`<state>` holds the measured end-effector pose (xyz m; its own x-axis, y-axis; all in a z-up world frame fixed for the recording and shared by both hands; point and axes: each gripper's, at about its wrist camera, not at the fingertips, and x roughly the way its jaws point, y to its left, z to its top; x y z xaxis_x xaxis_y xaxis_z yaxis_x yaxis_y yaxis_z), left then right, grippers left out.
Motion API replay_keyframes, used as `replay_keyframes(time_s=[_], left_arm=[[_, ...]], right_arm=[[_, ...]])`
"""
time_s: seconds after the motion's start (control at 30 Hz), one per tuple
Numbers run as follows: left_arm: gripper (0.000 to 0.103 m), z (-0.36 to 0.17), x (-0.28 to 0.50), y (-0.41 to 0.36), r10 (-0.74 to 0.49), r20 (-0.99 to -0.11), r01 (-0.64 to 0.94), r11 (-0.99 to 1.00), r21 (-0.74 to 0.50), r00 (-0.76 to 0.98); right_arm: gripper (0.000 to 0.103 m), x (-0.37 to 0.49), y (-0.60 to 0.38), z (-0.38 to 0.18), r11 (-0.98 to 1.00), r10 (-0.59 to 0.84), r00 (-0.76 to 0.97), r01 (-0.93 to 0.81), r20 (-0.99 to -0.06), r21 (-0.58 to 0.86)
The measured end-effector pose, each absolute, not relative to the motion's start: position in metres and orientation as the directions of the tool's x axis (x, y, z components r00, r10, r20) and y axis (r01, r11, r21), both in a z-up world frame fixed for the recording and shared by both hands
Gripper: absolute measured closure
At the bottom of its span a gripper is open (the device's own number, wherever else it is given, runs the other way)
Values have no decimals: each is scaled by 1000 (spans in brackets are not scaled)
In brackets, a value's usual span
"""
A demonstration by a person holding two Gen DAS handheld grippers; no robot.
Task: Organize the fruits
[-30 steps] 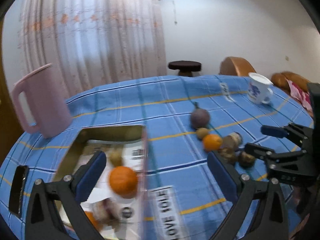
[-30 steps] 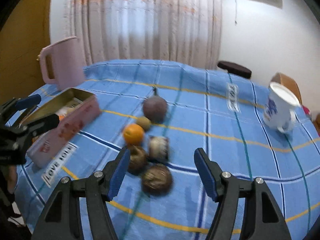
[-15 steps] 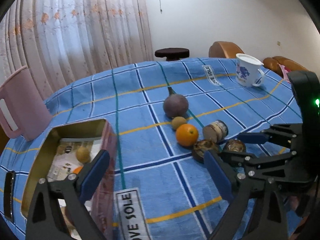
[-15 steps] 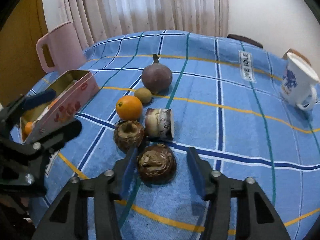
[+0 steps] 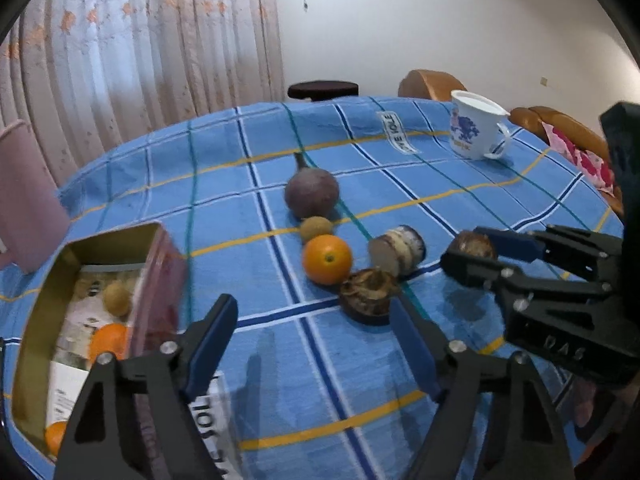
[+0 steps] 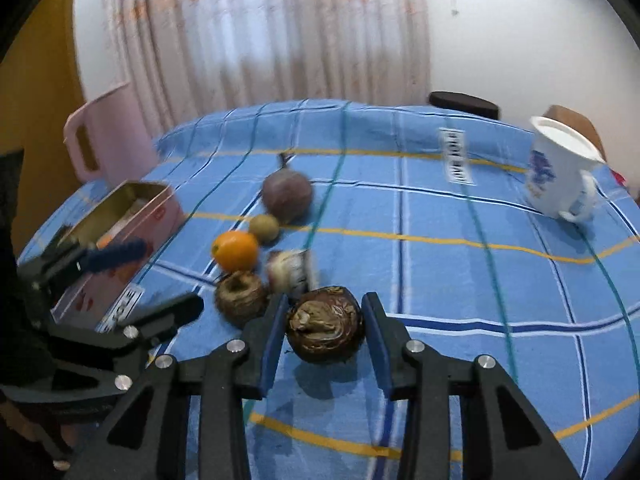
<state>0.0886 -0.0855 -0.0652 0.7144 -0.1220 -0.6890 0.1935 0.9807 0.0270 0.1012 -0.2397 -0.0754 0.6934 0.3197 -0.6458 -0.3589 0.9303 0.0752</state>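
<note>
Right gripper (image 6: 325,334): its fingers have just been closing and now press both sides of a brown fruit (image 6: 325,330), which appears raised just above the blue checked table (image 6: 460,280). Left gripper (image 5: 308,344): its fingers have just been closing but stand apart, holding nothing, above bare cloth beside the pink box (image 5: 160,264). The box contains an orange and a small green fruit. On the table, in a row: purple fruit (image 5: 312,194), kiwi (image 5: 316,229), orange (image 5: 327,259).
</note>
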Motion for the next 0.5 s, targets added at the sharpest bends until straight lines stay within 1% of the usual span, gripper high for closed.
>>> replay_keyframes(time_s=[0.13, 0.3, 0.33, 0.37, 0.4, 0.5], left_arm=[[38, -71, 97, -93, -167, -717, 226, 974, -13, 677], [38, -77, 103, -106, -188, -733, 255, 967, -20, 654], [41, -79, 105, -108, -198, -742, 262, 965, -31, 641], [52, -81, 108, -108, -212, -749, 266, 963, -49, 628], [57, -83, 110, -108, -223, -758, 270, 961, -64, 613], [57, -84, 112, -105, -247, -760, 269, 958, -99, 601]], right_arm=[[63, 102, -255, -73, 945, 311, 717, -304, -624, 123], [63, 104, -254, -74, 947, 305, 711, -299, -633, 121], [63, 104, -253, -74, 947, 302, 709, -300, -637, 116], [63, 104, -252, -74, 946, 302, 707, -304, -639, 111], [63, 104, -251, -74, 945, 302, 706, -308, -641, 107], [63, 103, -249, -75, 945, 300, 707, -311, -640, 99]])
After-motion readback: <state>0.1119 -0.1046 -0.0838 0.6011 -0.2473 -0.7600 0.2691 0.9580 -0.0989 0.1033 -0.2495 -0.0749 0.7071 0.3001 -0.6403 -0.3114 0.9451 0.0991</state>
